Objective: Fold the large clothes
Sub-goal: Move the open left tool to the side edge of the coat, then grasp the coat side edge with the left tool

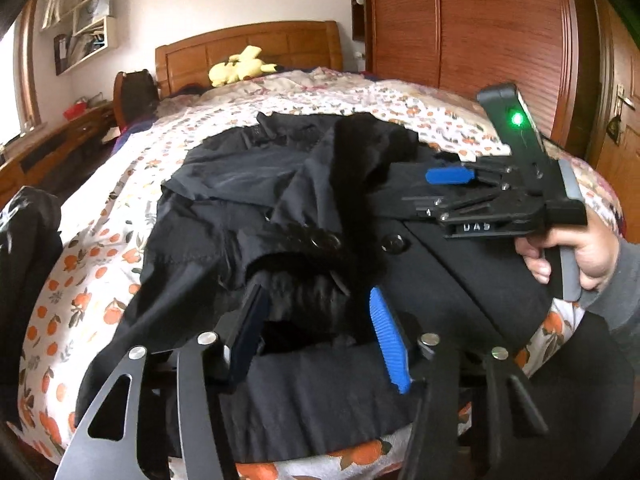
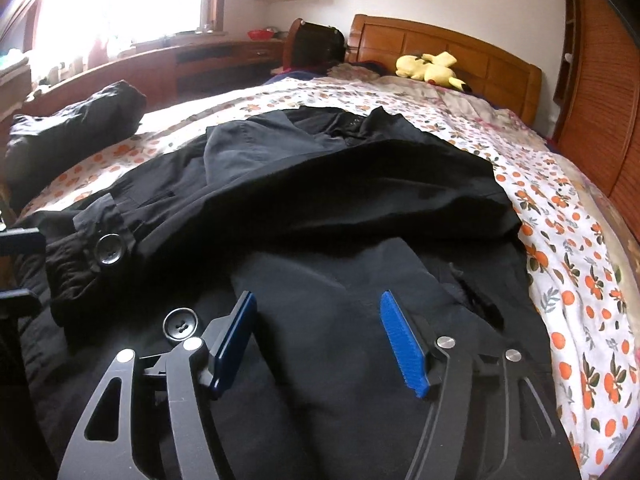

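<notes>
A large black coat [image 1: 248, 216] with big buttons [image 1: 394, 242] lies rumpled across the bed. In the left wrist view my left gripper [image 1: 316, 294] is low over its near edge. The jaws stand apart around a bunched, ribbed fold of the coat [image 1: 304, 292], and the blue pad [image 1: 386, 336] sits a little off the fold. My right gripper [image 1: 424, 190], held in a hand [image 1: 576, 248], hovers over the coat's right side. In the right wrist view the right gripper [image 2: 318, 296] is open just above flat black cloth [image 2: 328, 320], with nothing pinched. A button [image 2: 181, 326] lies beside its left finger.
The bed wears an orange-print cover [image 1: 80, 280]. A yellow plush toy [image 2: 432, 66] lies by the wooden headboard [image 2: 460, 48]. Another dark bundle of clothing [image 2: 76, 128] sits at the bed's left edge. A wooden wardrobe [image 1: 480, 20] stands on the right.
</notes>
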The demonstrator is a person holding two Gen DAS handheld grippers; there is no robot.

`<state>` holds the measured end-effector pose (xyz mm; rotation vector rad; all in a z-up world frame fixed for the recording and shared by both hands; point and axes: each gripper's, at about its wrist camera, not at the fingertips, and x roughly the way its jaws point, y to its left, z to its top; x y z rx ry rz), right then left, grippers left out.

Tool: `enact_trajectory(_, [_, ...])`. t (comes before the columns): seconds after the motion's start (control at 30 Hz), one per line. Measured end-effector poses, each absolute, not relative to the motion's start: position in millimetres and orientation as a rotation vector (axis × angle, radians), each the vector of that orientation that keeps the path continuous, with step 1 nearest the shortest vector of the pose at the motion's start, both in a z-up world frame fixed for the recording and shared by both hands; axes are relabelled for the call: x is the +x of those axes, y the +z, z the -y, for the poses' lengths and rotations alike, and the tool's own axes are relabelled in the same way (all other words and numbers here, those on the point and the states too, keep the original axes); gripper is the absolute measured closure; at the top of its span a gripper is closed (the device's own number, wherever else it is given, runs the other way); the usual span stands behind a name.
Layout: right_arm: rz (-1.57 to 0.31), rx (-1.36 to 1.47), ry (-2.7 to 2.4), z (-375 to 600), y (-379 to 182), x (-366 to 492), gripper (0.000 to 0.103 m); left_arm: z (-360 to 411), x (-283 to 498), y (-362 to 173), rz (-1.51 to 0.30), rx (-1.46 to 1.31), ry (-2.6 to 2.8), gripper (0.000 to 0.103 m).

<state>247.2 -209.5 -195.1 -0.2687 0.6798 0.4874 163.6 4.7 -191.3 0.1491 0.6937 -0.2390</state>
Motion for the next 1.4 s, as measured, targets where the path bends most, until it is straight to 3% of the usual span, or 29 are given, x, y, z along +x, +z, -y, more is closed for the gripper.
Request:
enact_trajectory(0.3, [-0.670, -0.193, 0.527, 219.9, -192.1, 247.9, 0.041, 9.3, 188.8, -220.6, -0.803, 0.208, -0.208, 0.048])
enact_trajectory(0.33, [-0.669, -0.187, 0.529, 220.8, -191.5, 247.8, 0.041, 9.5, 190.5, -221.7, -0.806, 0.213, -0.204, 0.058])
enact_trajectory(0.4, [-0.664, -0.183, 0.535, 221.1, -190.8, 246.5, 0.041, 8.0, 193.3, -221.2, -0.822, 0.211, -0.214, 0.092])
enact_trajectory(0.43, [-0.660, -0.184, 0.538, 221.0, -190.6, 245.5, 0.041, 5.3, 193.7, -217.4, -0.824, 0.190, -0.226, 0.094])
enact_trajectory(0.77, [-0.636, -0.200, 0.547, 220.9, -188.9, 239.8, 0.041, -52.1, 212.0, -154.3, -0.692, 0.125, -0.078, 0.097])
enact_trajectory(0.87, [-0.638, -0.203, 0.542, 220.2, -189.0, 240.4, 0.041, -76.5, 228.6, -147.7, -0.689, 0.120, -0.024, 0.091])
enact_trajectory(0.93, [-0.635, -0.208, 0.537, 220.1, -189.0, 239.6, 0.041, -93.1, 236.7, -142.8, -0.677, 0.105, 0.000, 0.072])
enact_trajectory(0.97, [-0.627, -0.210, 0.526, 220.2, -188.3, 238.7, 0.041, -100.2, 238.7, -140.6, -0.669, 0.092, 0.006, 0.055])
enact_trajectory(1.0, [-0.621, -0.210, 0.521, 220.1, -187.9, 237.6, 0.041, -107.3, 240.1, -137.7, -0.659, 0.083, 0.012, 0.047])
enact_trajectory(1.17, [-0.620, -0.203, 0.519, 221.7, -187.8, 239.4, 0.041, -124.6, 237.9, -136.2, -0.653, 0.051, 0.022, 0.041])
enact_trajectory(1.4, [-0.628, -0.201, 0.517, 222.8, -188.3, 241.9, 0.041, -103.4, 222.5, -170.9, -0.728, 0.067, -0.041, 0.041])
